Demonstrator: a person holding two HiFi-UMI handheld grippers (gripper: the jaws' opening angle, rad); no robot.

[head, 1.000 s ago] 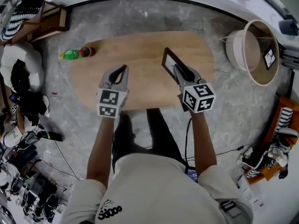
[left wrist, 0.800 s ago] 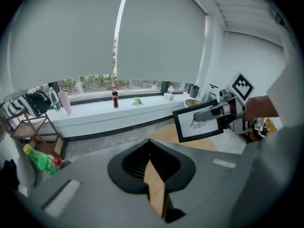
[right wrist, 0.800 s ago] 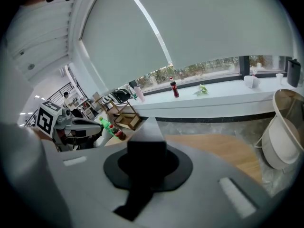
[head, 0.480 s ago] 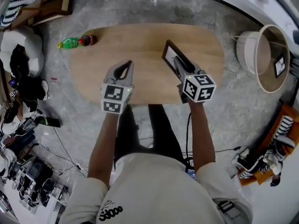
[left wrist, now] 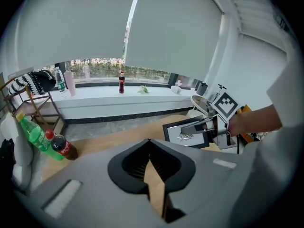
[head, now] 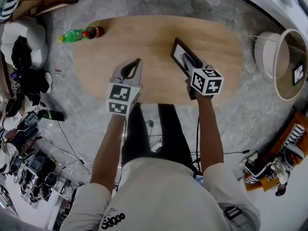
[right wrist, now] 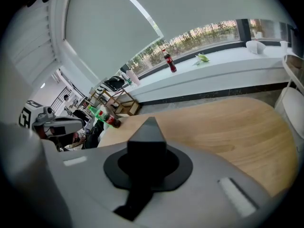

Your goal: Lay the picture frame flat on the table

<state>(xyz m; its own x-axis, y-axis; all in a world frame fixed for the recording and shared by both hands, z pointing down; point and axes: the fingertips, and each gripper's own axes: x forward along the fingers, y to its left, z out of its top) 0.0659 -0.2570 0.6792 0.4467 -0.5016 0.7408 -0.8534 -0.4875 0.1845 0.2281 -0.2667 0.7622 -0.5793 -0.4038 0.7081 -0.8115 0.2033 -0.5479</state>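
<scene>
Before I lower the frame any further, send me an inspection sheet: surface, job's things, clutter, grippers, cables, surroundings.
Surface: oval wooden table.
Job's things: picture frame up on edge and tilted, not yet flat.
Clutter: green bottle and cola bottle at the table's far left end; cannot tell whether they are on it.
Grippers: right hand-held gripper shut on the frame's upper edge; left hand-held gripper shut, empty, above the near side.
Cables: black cable on the floor by the person's legs.
Surroundings: round white stand at right, clothes heap at left.
</scene>
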